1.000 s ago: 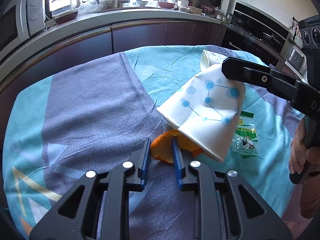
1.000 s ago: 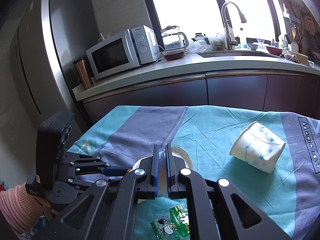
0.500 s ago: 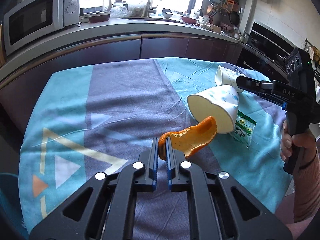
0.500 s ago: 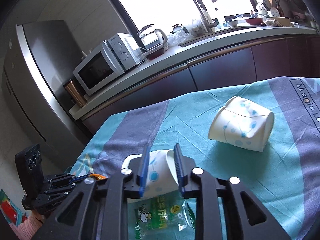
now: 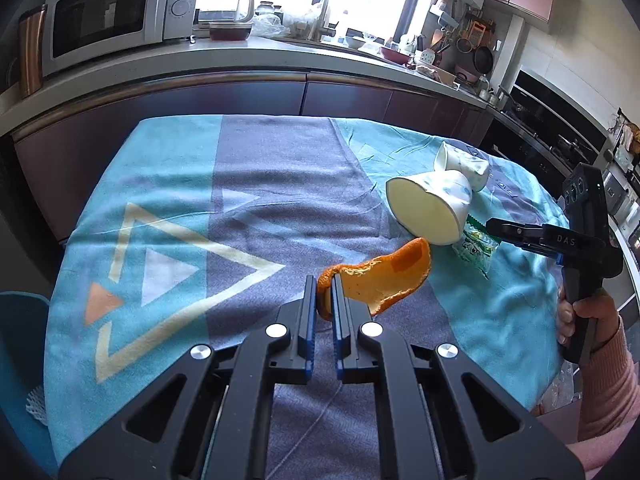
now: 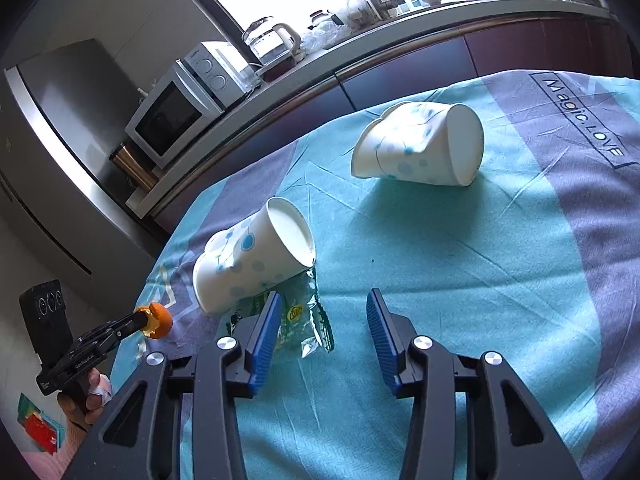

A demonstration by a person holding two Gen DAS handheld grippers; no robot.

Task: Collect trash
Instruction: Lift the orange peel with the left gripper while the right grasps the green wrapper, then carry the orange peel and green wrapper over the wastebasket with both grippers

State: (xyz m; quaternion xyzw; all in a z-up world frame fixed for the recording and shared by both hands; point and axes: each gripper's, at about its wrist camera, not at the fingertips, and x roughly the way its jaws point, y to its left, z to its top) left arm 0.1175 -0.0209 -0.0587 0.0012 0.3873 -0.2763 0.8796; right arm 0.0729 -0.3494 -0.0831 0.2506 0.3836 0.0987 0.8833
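Observation:
My left gripper [image 5: 322, 292] is shut on one end of a curled orange peel [image 5: 384, 280], held above the blue and grey tablecloth [image 5: 248, 216]. The right wrist view shows that gripper [image 6: 140, 320] and the peel [image 6: 158, 320] at the left. My right gripper [image 6: 324, 304] stands open just above the cloth. A clear green snack wrapper [image 6: 304, 320] lies by its left finger, not pressed by the pads. A dented white paper cup with blue dots [image 6: 248, 264] lies on its side just beyond, overlapping the wrapper. A second such cup [image 6: 416, 148] lies farther back.
A counter with a microwave [image 5: 108, 12] and a glass kettle [image 5: 228, 4] runs behind the table. A blue container [image 5: 20, 340] stands below the table's left edge. The person's hand [image 5: 588, 320] grips the right tool near the table's right edge.
My left gripper shut on the peel, lifted it and drew it left, away from the cups. My right gripper opened, let go of the near cup and sank toward the wrapper.

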